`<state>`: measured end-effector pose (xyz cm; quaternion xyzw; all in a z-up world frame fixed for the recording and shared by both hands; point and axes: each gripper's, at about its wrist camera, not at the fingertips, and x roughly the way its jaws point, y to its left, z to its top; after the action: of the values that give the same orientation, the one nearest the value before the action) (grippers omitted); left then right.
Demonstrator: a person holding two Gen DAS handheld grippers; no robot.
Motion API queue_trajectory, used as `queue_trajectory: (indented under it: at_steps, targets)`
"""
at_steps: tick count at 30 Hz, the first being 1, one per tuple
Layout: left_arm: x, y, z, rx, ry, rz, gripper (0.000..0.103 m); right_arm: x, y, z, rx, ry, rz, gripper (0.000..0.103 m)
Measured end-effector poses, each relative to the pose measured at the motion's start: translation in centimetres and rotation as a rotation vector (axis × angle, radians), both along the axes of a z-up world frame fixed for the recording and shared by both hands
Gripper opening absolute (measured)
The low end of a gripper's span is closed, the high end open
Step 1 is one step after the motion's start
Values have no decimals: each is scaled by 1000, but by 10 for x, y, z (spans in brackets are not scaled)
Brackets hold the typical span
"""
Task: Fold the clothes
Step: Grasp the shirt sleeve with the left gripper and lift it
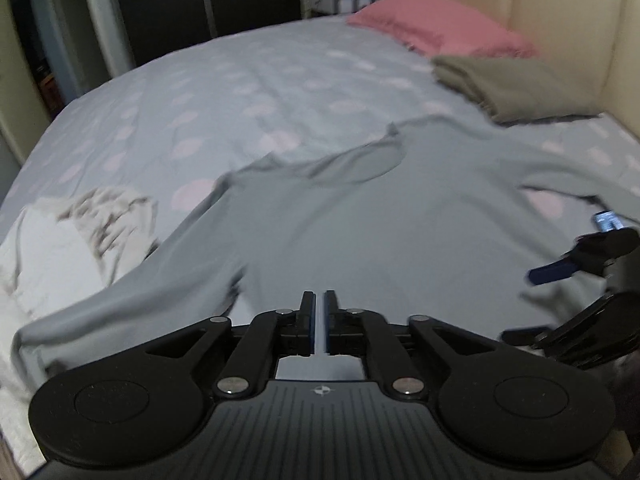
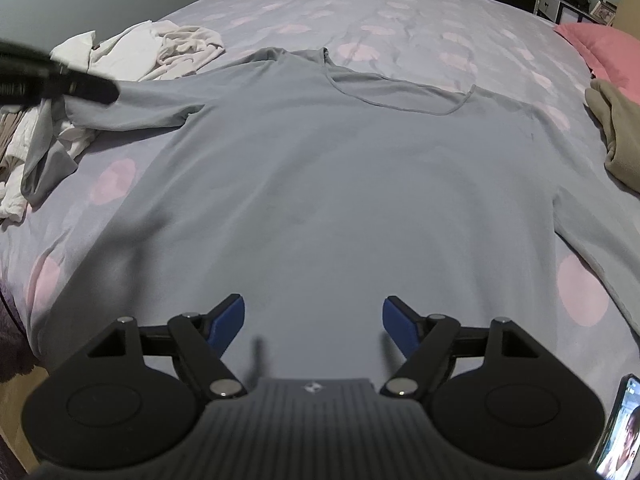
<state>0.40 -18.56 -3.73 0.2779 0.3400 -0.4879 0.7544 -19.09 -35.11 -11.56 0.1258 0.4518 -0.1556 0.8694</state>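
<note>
While the grey shirt (image 2: 320,184) lies spread flat on the bed (image 2: 400,12), its left sleeve drapes over the white clothes pile (image 2: 132,52). Left gripper (image 1: 319,320) fingers are together, empty; right gripper (image 2: 313,322) fingers are apart. Grabbing there may snag both.

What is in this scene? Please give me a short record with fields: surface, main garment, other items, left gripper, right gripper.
surface: bed with a grey sheet with pink dots
main garment: grey long-sleeved shirt, spread flat, not yet folded
other items: white clothes pile beside the shirt's sleeve; folded olive garment; pink pillow; phone with lit screen
left gripper: shut, with nothing visible between its fingers, above the shirt
right gripper: open, above the shirt's lower part
</note>
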Motion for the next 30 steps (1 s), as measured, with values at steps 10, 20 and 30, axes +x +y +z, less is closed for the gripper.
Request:
queue_trajectory:
  at_steps: [10,20,30]
  targets:
    - [54,68,-11,92,-177,359,54,9,2,-8,9,21,35,79]
    - [94,114,-37,187,-158,575,57,19,9,-13,9,41,71,79]
    - [110,133,-43,162,-91,621,4,28,17,-13,-8,44,108,80]
